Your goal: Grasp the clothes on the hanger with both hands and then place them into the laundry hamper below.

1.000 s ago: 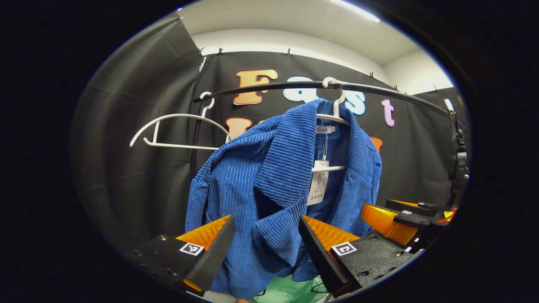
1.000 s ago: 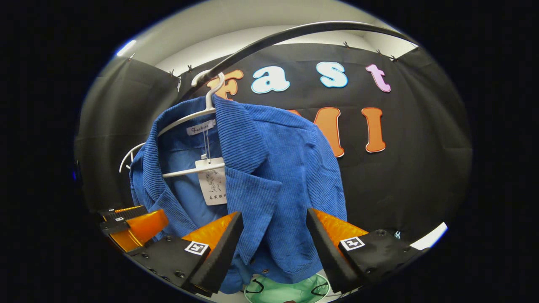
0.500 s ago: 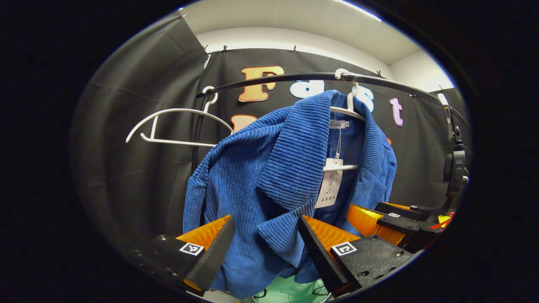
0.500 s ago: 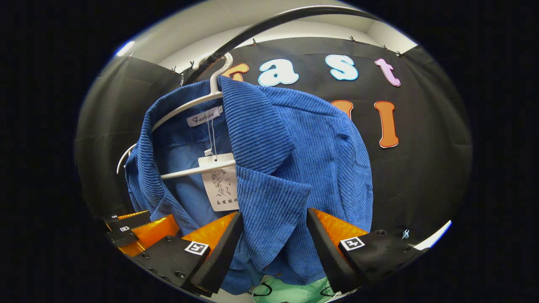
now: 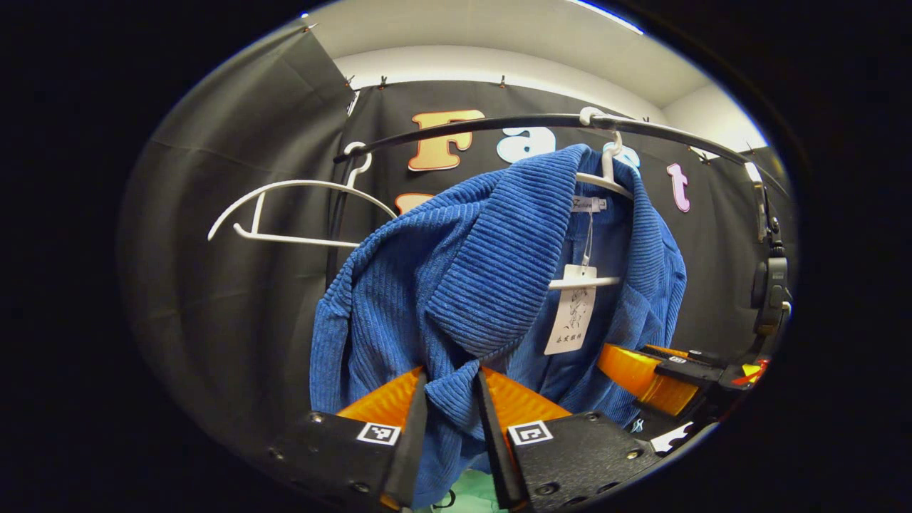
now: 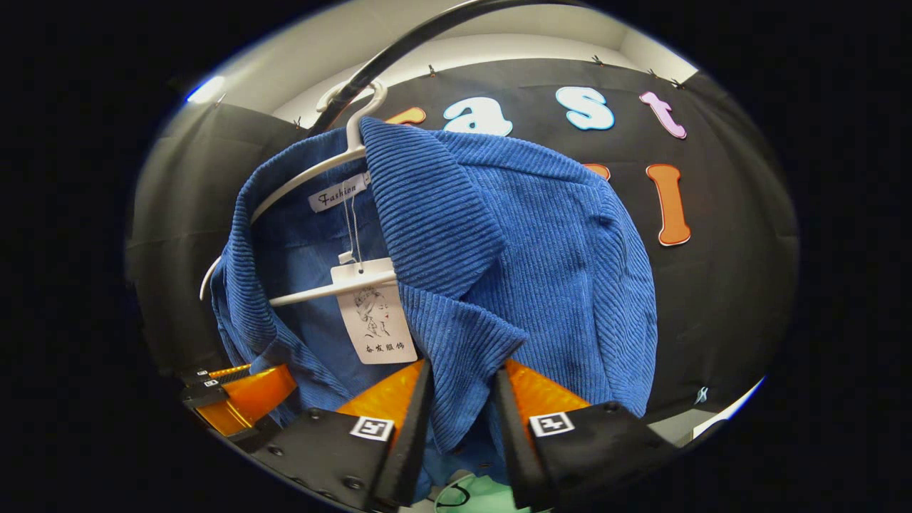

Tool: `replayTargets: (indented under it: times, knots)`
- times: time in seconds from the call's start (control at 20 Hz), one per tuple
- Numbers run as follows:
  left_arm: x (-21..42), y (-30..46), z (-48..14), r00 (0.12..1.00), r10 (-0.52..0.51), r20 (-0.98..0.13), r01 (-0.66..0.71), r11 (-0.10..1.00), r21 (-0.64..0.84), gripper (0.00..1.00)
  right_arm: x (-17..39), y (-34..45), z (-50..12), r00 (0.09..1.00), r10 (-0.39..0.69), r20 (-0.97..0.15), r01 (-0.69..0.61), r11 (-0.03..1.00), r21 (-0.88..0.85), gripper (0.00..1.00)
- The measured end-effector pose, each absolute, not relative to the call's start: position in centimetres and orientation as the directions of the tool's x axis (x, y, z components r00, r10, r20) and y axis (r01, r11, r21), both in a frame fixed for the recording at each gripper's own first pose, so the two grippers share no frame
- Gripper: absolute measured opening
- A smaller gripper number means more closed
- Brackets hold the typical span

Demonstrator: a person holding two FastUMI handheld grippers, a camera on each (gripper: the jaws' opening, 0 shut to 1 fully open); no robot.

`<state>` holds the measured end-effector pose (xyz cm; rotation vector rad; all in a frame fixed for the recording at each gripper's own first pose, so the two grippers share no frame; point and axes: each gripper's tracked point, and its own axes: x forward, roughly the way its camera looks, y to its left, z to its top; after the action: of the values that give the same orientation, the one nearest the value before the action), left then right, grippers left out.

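A blue corduroy jacket hangs on a white hanger from a black rail, a paper tag dangling inside. My left gripper is shut on the jacket's left lapel. My right gripper is shut on the right lapel. Each gripper also shows in the other's view: the right gripper at lower right, the left gripper at lower left. A pale green laundry hamper peeks out below the jacket.
An empty white hanger hangs on the rail left of the jacket. The rail's black upright stands behind it. Another stand with a dark device rises at the far right. Black cloth walls close the booth behind.
Both grippers have moved in closer and gone from open to shut on the jacket's lapels. The jacket still hangs on its hanger.
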<state>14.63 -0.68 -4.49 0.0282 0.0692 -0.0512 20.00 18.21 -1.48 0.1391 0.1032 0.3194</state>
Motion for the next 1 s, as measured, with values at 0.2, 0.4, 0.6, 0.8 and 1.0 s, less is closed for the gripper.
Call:
replayTargets:
  times: [0.2, 0.4, 0.6, 0.8, 1.0]
  knots:
    - [14.3, -1.1, -4.5, 0.991, -0.084, -0.100, 0.086, 0.996, 0.012, 0.04, 19.7, 18.2, -1.0, 0.921, 0.381, -0.082, -0.358, 0.910, 0.211, 0.17]
    - [14.0, -1.4, -4.4, 0.983, -0.141, -0.119, 0.140, 0.990, -0.015, 0.00, 19.5, 16.6, -0.4, 0.901, 0.428, -0.068, -0.394, 0.875, 0.283, 0.12]
    - [12.6, -0.8, -3.7, 0.980, -0.155, -0.124, 0.152, 0.988, -0.030, 0.00, 19.2, 14.4, 1.3, 0.881, 0.472, -0.040, -0.413, 0.807, 0.422, 0.08]
    - [10.9, 0.3, -2.6, 0.982, -0.142, -0.123, 0.136, 0.989, -0.055, 0.00, 18.2, 12.2, 3.5, 0.850, 0.526, 0.014, -0.463, 0.735, 0.494, 0.07]
    - [9.0, 1.3, -0.9, 0.986, -0.124, -0.115, 0.116, 0.991, -0.072, 0.00, 17.8, 10.0, 6.2, 0.821, 0.567, 0.068, -0.490, 0.640, 0.592, 0.07]
